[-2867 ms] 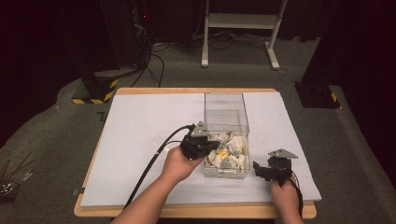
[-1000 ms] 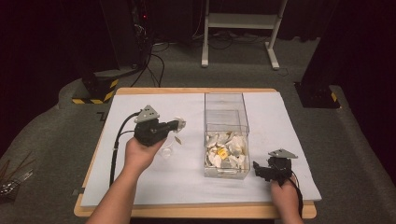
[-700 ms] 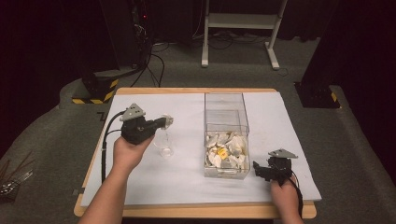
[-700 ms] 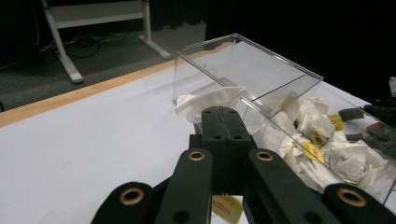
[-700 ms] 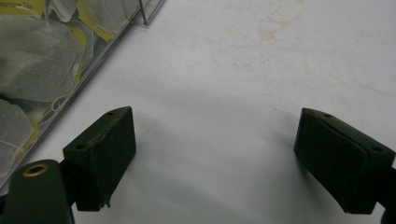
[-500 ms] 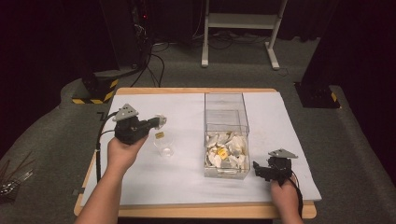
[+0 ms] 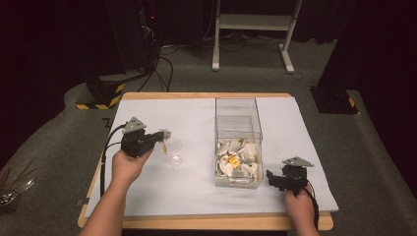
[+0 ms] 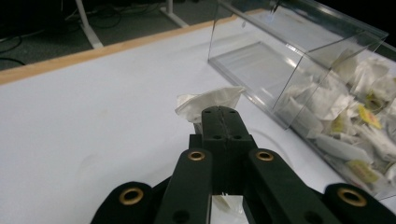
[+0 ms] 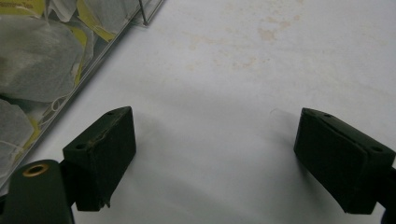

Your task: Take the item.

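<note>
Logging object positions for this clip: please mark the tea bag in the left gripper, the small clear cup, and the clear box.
tea bag (image 8: 210, 100), left gripper view, its paper pouch
small clear cup (image 7: 174, 153), high view, its wall
clear box (image 7: 237, 110), high view, its far wall

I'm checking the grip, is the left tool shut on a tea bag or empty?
Shut on a tea bag: the left tool has its jaws pressed together, white paper sticking out past them.
</note>
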A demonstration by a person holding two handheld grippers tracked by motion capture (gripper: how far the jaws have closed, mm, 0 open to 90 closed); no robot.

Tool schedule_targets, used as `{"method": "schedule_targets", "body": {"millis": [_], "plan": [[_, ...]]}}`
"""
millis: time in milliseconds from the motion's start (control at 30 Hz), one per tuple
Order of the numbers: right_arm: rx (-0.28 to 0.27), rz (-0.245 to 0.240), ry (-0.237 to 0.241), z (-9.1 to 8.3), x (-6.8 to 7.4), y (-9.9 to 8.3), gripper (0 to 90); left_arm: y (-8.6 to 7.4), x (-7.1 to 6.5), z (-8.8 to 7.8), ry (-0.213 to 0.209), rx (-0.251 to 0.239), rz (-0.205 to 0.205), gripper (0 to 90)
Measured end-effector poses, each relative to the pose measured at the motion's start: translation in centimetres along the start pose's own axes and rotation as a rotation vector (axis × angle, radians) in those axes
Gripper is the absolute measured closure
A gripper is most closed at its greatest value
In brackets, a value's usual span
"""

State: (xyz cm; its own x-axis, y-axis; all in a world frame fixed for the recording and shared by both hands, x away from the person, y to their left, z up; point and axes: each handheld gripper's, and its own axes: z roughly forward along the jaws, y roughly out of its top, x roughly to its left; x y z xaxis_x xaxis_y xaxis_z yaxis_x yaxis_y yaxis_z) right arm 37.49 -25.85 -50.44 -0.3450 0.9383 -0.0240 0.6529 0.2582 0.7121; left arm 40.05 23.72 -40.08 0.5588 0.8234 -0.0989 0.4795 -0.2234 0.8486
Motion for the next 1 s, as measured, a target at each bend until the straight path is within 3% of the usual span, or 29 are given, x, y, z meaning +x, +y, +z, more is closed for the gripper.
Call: {"method": "schedule_targets", "body": {"millis": [333,467,567,700,800,1000], "plan": [[0.0,0.0,0.0,0.0,0.0,0.0,12.7,-1.4,0.3,1.1,0.011,0.04,-0.006,89.8],[0.0,0.0,-0.001,0.0,0.0,0.0,12.7,-1.7,-0.1,1.5,-0.009,0.051,0.009,89.7],[0.0,0.0,-0.001,0.0,0.0,0.0,12.7,-1.6,-0.6,1.6,-0.036,0.033,0.012,79.4],[0.0,0.0,-0.001,0.0,0.0,0.0,12.7,-1.5,-1.0,1.3,-0.051,0.018,0.021,75.4],[0.0,-0.002,0.001,0.0,0.0,0.0,12.6,-1.5,-1.1,0.5,-0.065,-0.003,0.011,65.3],[0.0,-0.001,0.001,0.0,0.0,0.0,12.6,-2.1,-0.8,-1.0,-0.059,-0.014,0.006,57.1]]}}
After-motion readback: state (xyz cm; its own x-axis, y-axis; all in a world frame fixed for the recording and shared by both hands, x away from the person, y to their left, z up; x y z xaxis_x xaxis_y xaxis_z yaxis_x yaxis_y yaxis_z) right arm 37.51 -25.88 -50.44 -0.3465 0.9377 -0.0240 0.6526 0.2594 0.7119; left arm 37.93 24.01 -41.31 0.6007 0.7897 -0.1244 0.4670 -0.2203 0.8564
